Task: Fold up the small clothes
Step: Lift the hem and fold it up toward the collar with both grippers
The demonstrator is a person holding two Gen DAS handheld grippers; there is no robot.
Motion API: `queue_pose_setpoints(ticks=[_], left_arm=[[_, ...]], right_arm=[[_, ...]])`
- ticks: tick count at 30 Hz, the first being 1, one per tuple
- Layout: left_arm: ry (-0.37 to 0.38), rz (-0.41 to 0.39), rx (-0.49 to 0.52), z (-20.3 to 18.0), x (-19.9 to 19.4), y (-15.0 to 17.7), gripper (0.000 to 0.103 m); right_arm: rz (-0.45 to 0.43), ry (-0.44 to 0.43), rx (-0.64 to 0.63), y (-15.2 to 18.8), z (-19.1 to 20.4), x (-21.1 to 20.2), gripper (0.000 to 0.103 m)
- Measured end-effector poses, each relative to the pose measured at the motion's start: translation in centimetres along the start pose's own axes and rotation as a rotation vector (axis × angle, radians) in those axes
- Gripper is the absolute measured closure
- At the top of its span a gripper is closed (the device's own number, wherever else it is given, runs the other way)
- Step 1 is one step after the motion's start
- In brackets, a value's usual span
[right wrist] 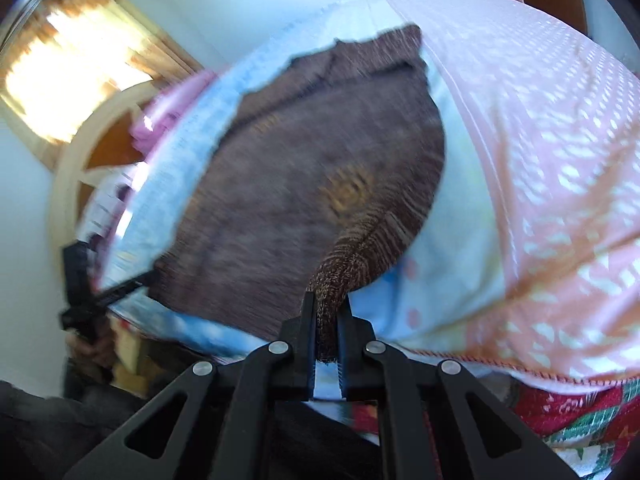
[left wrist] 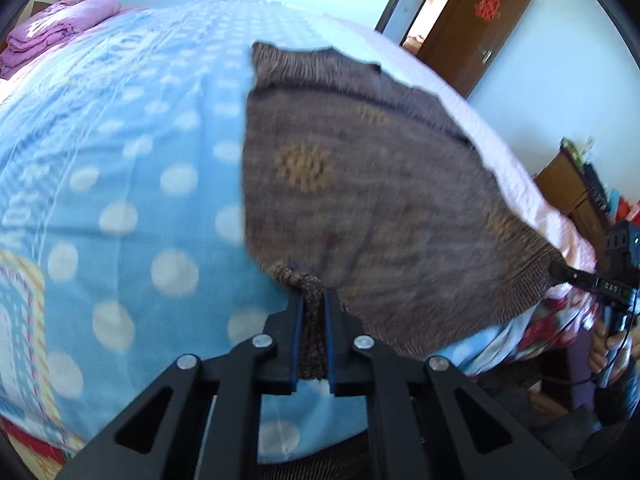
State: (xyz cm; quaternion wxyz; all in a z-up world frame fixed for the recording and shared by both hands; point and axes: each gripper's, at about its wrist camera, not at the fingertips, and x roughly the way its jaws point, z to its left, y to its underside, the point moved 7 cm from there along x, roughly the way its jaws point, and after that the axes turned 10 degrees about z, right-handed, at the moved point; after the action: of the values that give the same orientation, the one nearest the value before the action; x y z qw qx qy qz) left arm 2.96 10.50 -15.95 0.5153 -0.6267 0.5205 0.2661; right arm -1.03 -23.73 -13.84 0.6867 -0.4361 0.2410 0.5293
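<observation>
A small brown knitted sweater (left wrist: 360, 184) with yellow motifs lies spread on a bed; it also shows in the right wrist view (right wrist: 288, 200). My left gripper (left wrist: 313, 300) is shut on the sweater's near ribbed hem corner. My right gripper (right wrist: 326, 308) is shut on the other ribbed hem corner. The right gripper shows at the right edge of the left wrist view (left wrist: 560, 270), and the left gripper shows at the left of the right wrist view (right wrist: 150, 276). The sweater's far end with the collar rests on the bed.
The bed has a blue polka-dot blanket (left wrist: 120, 184) and a pink patterned blanket (right wrist: 560, 160). Folded purple bedding (left wrist: 52, 32) lies at the far end. A brown door (left wrist: 472, 28) and a wooden cabinet (left wrist: 572, 196) stand to the right. A window (right wrist: 72, 64) is at left.
</observation>
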Motion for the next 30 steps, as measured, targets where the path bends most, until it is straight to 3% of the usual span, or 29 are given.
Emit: queue_pose_setpoints(ticks=[5,8,17,19,21,24,26,28,30], left_arm=[[0.044,-0.020,-0.019,0.0,-0.6,-5.1,0.093],[0.013,-0.030,-0.019,0.5,0.2,-8.5,0.093],[-0.073,0.004,-0.072,3.8,5.1,-16.7,0.093],[-0.079,-0.007,-0.096,5.0,4.7,-17.4,0.087],[-0.078,-0.035,-0.098,6.1,3.8,-17.9,0.073],[-0.075,-0.069,-0.001,6.5,2.4,-17.6,0.054],[-0.066,-0.078,0.086,6.0,2.1,-17.3,0.046],[-0.040,-0.088,0.143,5.3,2.1,-17.1,0.039],[-0.016,-0.085,0.152,4.8,2.8,-17.4,0.038]], right_arm=[[-0.085,-0.066,0.029,-5.2,0.5,-1.3,0.095],[-0.126,-0.081,0.081,-8.9,-0.8,-1.1,0.095],[-0.141,0.034,0.222,-16.6,-6.6,4.2,0.095],[-0.132,0.057,0.231,-17.1,-7.3,5.5,0.095],[-0.108,0.070,0.248,-17.3,-7.5,6.4,0.092],[-0.128,0.052,0.261,-17.6,-7.4,5.8,0.089],[-0.194,0.046,0.237,-17.7,-6.8,4.3,0.081],[-0.266,0.076,0.210,-17.3,-5.9,2.6,0.050],[-0.324,0.125,0.177,-16.9,-5.2,1.3,0.047]])
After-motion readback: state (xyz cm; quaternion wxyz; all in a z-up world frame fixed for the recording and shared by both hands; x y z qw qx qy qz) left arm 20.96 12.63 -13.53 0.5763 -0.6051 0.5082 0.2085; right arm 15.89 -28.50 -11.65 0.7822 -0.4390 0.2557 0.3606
